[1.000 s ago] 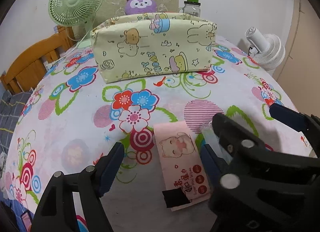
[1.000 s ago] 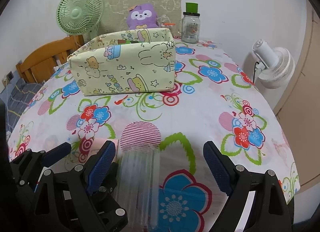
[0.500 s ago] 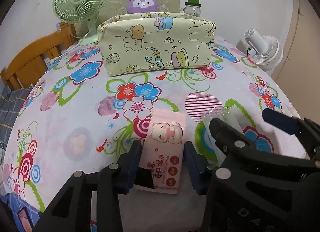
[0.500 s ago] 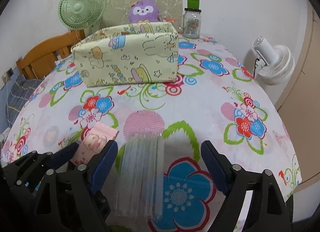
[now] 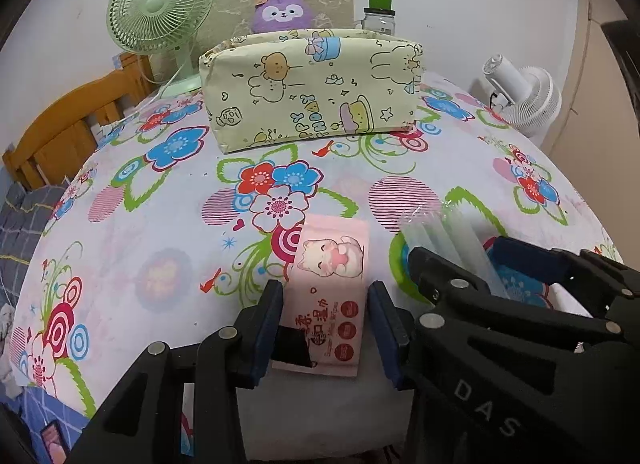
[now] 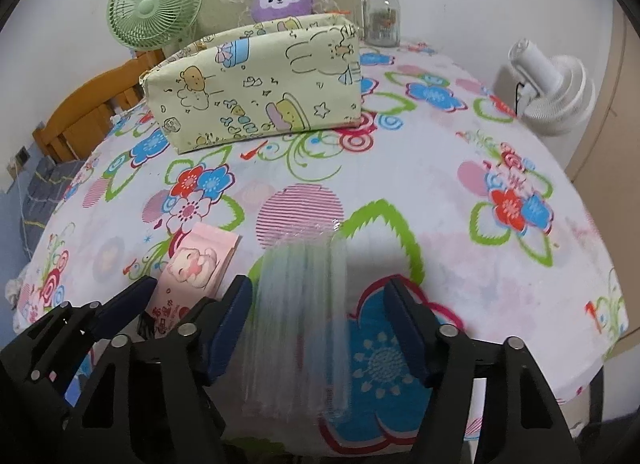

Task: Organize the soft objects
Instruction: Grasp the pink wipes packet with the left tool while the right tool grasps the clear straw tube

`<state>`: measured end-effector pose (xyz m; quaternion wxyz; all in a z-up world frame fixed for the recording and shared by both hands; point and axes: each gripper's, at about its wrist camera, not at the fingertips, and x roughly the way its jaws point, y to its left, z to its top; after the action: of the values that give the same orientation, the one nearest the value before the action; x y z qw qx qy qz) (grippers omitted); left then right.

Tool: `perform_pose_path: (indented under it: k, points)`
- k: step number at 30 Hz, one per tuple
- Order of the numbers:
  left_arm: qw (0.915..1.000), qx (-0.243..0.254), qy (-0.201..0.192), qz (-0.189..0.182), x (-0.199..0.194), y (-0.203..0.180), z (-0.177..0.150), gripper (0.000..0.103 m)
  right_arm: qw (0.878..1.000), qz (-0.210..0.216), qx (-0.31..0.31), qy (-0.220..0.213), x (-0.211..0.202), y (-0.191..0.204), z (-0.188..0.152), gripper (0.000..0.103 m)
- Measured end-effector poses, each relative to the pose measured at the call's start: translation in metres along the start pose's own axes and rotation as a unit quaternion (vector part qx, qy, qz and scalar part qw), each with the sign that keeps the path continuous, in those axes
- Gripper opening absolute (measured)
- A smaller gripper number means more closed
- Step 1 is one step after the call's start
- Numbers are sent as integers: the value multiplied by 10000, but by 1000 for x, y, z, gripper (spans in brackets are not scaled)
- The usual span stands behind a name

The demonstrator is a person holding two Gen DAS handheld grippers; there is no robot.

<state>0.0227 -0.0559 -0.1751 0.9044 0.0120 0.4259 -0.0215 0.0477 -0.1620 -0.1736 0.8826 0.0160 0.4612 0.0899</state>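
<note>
The left gripper [image 5: 326,324] has its two blue pads pressed on the long sides of the pink wet-wipe pack [image 5: 330,292], so it holds the pack, which lies flat near the front edge of the table; its jaws have just been closing on it. The pack carries a cartoon cat picture and a black tab at its near end. Just to the right of it, the right gripper [image 6: 318,328] stands over the clear plastic packet [image 6: 300,312], a transparent bag with long pale tubes inside. The jaws of this gripper have just been closing, with the packet between them, but a gap is visible on both sides and the pads do not press it. The packet lies on a blue flower of the floral tablecloth [image 6: 460,191], which covers the round table. Further back, near the middle of the table, stands the pale yellow fabric pouch [image 5: 312,91] with cartoon bears and rabbits, its top open. Behind the pouch a purple plush toy [image 5: 284,13] is partly hidden, and a glass jar [image 6: 382,15] with a green lid stands to the right of it. A green fan [image 5: 160,7] is at the back left, above a wooden chair [image 5: 68,131], and a white fan [image 5: 524,95] stands beyond the table's right edge.
</note>
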Motion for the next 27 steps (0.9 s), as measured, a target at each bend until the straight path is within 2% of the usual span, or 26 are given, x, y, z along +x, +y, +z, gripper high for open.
perform_pose_path:
  k: [2,6,8,16,27]
  points:
    - [10000,27,-8,23,-1,-1,0,46,10000,31,-17,5,0,3,0,58]
    - [9999,79,-25,61,-1,-2,0,46,10000,26,-62,20,2,6,1,47]
    - [10000,80,-1,55,0,-2,0,46,10000,38,-40,20,2,6,1,30]
    - [10000,23,80,0,2,-1,3,45,10000,74,-7,5,3,5,4,22]
    - [10000,-40,47,-73,3,1,19,43,9998,79,-16,-161,-2,4,19,21]
